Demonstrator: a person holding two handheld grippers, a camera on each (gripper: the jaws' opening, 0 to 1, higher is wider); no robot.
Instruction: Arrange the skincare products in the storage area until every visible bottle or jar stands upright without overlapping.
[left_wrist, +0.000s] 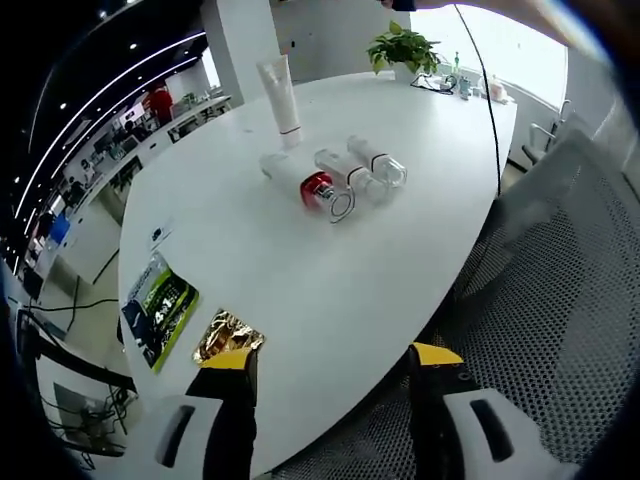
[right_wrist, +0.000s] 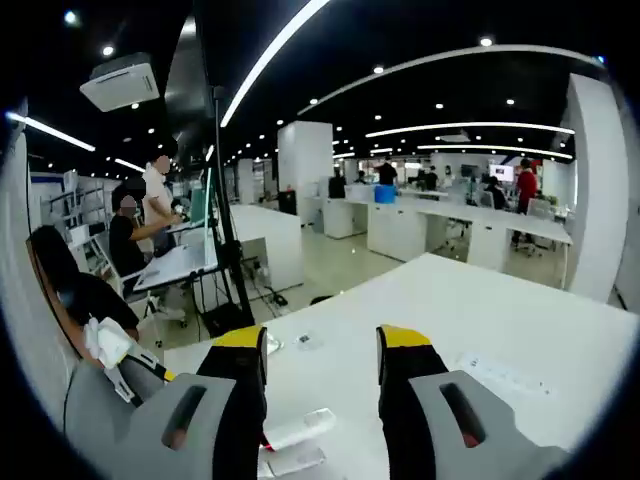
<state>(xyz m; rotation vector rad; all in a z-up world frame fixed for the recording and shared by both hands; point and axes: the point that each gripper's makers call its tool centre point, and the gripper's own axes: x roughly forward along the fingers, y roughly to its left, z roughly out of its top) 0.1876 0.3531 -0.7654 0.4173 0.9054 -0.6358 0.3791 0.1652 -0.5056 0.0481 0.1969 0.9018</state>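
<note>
White table (left_wrist: 300, 290): three bottles (left_wrist: 345, 178) lie flat, upper middle; one tube (left_wrist: 280, 95) stands.
Left gripper (left_wrist: 330, 365): spread, holding nothing.
Right gripper (right_wrist: 320, 350): spread, holding nothing.
Tip: grab one bottle by its middle, then tip it up slowly.

- The left tool (left_wrist: 335, 372) sits at 6 o'clock with its two yellow-tipped jaws wide apart and nothing between them.
- A big white bench (left_wrist: 300, 260) spreads out ahead of it.
- A tall white tube (left_wrist: 280, 95) stands upright toward 12 o'clock.
- Just below the tube, three clear bottles lie on their sides, close together.
- The red-capped bottle (left_wrist: 318, 190) is the nearest one.
- The middle bottle (left_wrist: 350, 174) lies just beside it, and the far bottle (left_wrist: 377, 160) is next.
- A green and black packet (left_wrist: 160, 308) lies at 8 o'clock, with a shiny gold wrapper (left_wrist: 226, 335) beside it.
- A leafy green plant (left_wrist: 402, 48) stands at the far end, about 1 o'clock.
- A grey mesh chair (left_wrist: 560, 290) is at 4 o'clock.
</note>
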